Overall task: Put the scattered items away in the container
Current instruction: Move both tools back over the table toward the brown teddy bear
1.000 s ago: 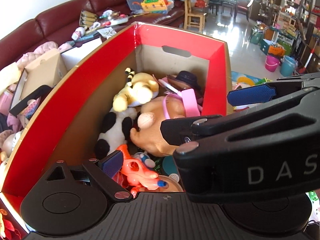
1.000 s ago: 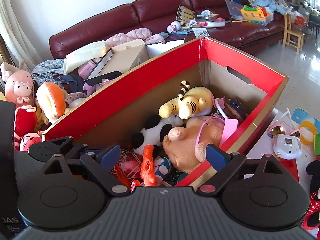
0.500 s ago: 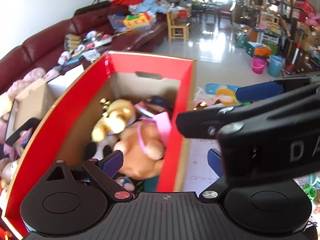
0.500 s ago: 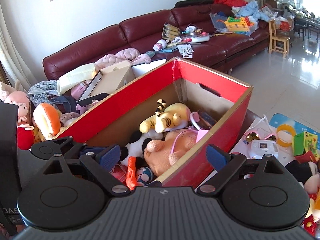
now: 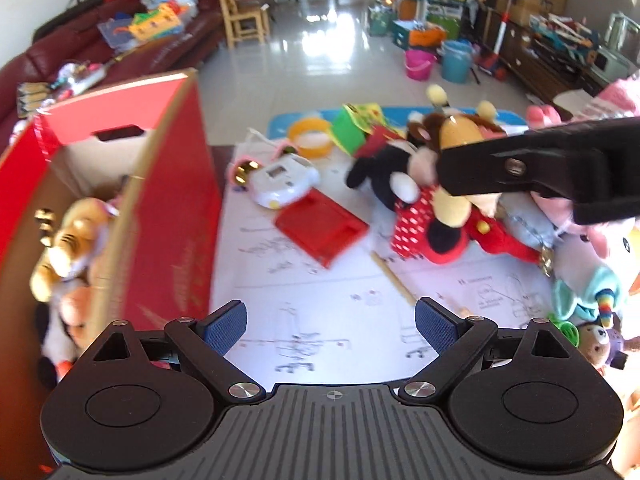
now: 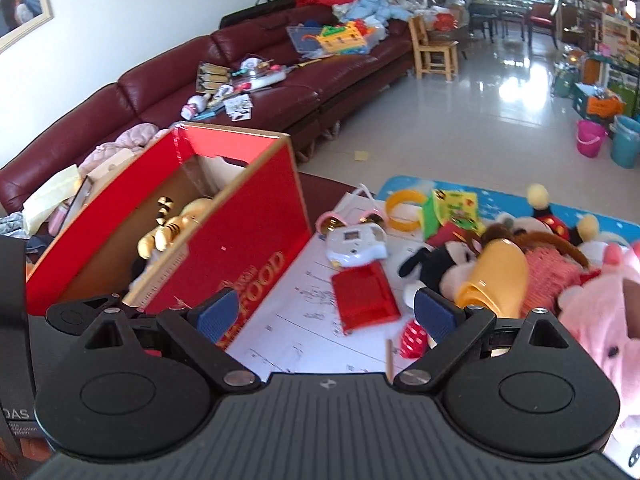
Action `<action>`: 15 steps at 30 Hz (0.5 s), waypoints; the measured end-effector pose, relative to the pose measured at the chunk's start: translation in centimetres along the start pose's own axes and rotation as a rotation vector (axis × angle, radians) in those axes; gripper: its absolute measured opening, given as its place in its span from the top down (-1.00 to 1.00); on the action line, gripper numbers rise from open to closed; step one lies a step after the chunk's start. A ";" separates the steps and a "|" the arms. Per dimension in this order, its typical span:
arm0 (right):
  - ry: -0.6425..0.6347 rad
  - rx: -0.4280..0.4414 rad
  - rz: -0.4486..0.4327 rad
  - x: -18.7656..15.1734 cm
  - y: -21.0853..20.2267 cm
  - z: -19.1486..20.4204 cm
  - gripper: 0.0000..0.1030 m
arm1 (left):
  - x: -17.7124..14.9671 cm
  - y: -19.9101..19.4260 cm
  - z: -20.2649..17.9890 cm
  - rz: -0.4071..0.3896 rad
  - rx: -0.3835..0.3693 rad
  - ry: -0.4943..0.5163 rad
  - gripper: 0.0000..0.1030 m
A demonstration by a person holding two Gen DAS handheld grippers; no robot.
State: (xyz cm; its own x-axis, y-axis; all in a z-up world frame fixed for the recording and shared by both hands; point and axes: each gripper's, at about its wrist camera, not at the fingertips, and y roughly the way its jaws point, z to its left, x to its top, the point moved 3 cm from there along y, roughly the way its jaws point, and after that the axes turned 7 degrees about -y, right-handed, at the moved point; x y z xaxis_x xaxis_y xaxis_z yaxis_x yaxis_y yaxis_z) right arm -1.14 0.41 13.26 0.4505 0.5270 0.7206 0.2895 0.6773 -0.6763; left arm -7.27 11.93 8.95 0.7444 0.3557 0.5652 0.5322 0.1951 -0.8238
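Observation:
The red cardboard box (image 5: 176, 216) (image 6: 248, 248) stands at the left with plush toys inside, a striped tiger plush (image 5: 68, 236) (image 6: 172, 228) among them. Scattered on the white paper to its right lie a red flat case (image 5: 320, 228) (image 6: 364, 296), a white toy device (image 5: 284, 178) (image 6: 356, 242), a yellow ring (image 5: 310, 142) (image 6: 404, 210) and a black mouse plush (image 5: 404, 184) (image 6: 436, 260). My left gripper (image 5: 330, 326) hangs open over the paper, empty. My right gripper (image 6: 326, 314) is open too, between the box and the plush pile, and its arm crosses the left wrist view.
More plush toys are heaped at the right, including a pink one (image 6: 600, 312) and a pale blue one (image 5: 588, 280). A dark red sofa (image 6: 280, 92) with clutter runs behind the box. Buckets (image 5: 436, 64) and a wooden chair (image 6: 434, 46) stand on the tiled floor.
Both grippers have swung right, away from above the box's inside and over to the paper with the scattered toys. Both stay open and empty.

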 end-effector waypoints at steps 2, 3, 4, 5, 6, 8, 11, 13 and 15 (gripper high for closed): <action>0.027 -0.032 0.022 -1.7 -0.3 -1.8 -0.86 | -0.6 1.6 -1.2 0.034 -0.023 0.006 -0.89; 0.037 -0.050 0.030 -2.6 -0.4 -2.5 -0.86 | -0.8 2.2 -1.8 0.049 -0.036 0.009 -0.89; 0.048 -0.069 0.041 -3.6 -0.5 -3.2 -0.86 | -1.1 2.9 -2.4 0.059 -0.051 0.016 -0.89; 0.061 -0.084 0.056 -4.7 -0.6 -4.0 -0.86 | -1.4 3.4 -3.0 0.068 -0.063 0.027 -0.89; 0.076 -0.097 0.072 -5.8 -0.6 -4.7 -0.86 | -1.9 4.0 -3.7 0.078 -0.070 0.043 -0.89; 0.108 -0.138 0.110 -7.9 -0.6 -6.1 -0.85 | -2.5 5.2 -4.9 0.101 -0.069 0.071 -0.89; 0.160 -0.201 0.142 -10.6 -1.3 -8.4 -0.85 | -3.7 6.6 -6.6 0.149 -0.089 0.112 -0.89; 0.221 -0.222 0.147 -11.9 -2.0 -9.9 -0.84 | -4.3 7.2 -8.0 0.169 -0.108 0.148 -0.89; 0.268 -0.261 0.150 -13.1 -3.0 -11.2 -0.84 | -4.7 7.7 -9.5 0.177 -0.122 0.187 -0.89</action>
State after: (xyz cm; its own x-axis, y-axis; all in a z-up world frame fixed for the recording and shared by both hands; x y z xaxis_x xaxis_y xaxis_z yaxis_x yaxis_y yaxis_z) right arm 1.53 -14.31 4.17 0.6983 0.4345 0.5688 0.3926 0.4319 -0.8120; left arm -2.85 3.06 0.38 0.8854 0.1978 0.4207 0.4237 0.0292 -0.9053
